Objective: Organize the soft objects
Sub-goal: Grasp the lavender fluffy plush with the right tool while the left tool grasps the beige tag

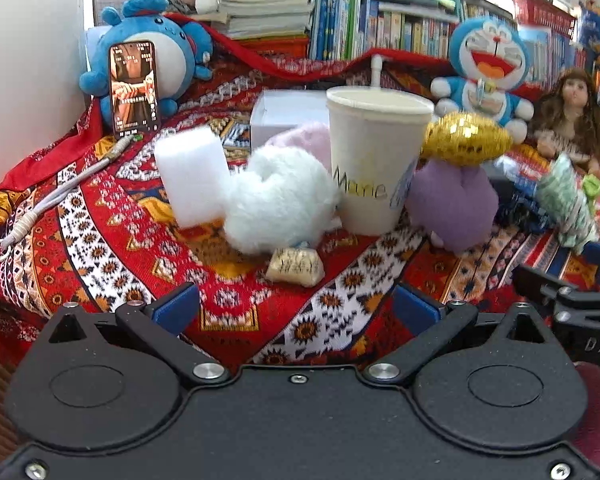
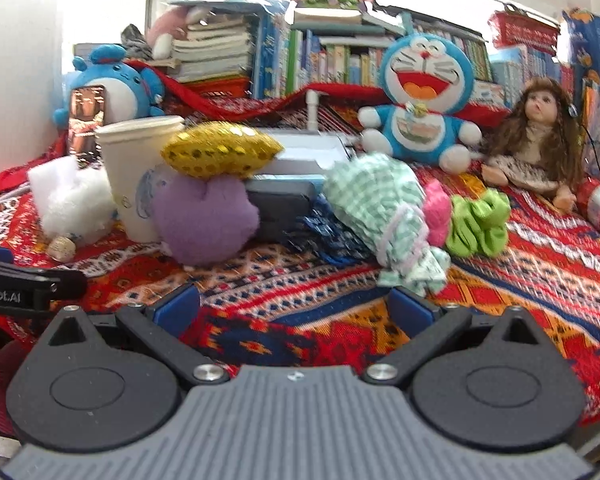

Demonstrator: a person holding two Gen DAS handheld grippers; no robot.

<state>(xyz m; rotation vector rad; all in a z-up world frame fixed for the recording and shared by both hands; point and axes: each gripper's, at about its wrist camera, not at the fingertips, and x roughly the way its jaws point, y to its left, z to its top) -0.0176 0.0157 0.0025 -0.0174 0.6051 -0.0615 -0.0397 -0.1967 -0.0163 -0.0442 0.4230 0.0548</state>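
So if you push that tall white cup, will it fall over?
Probably. The white cup is tall and narrow at its base, so a push near the rim likely tips it. The white fluffy toy and purple plush pressed against its sides might cushion it. It looks light, perhaps paper.

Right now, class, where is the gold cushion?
The gold cushion sits atop the purple plush, left of centre in the right wrist view, just right of the cup.

My claw fingers (image 1: 176, 306) are blue on black arms. The cloth (image 1: 332, 312) is red with orange, white and navy geometric bands. I see a white fluffy plush (image 1: 278, 198), a lilac plush (image 2: 204, 220), a gold sequinned cushion (image 2: 220, 152), a green-and-white checked bundle (image 2: 380, 204), a lime scrunchie (image 2: 478, 224) and a cream cup (image 1: 374, 160).
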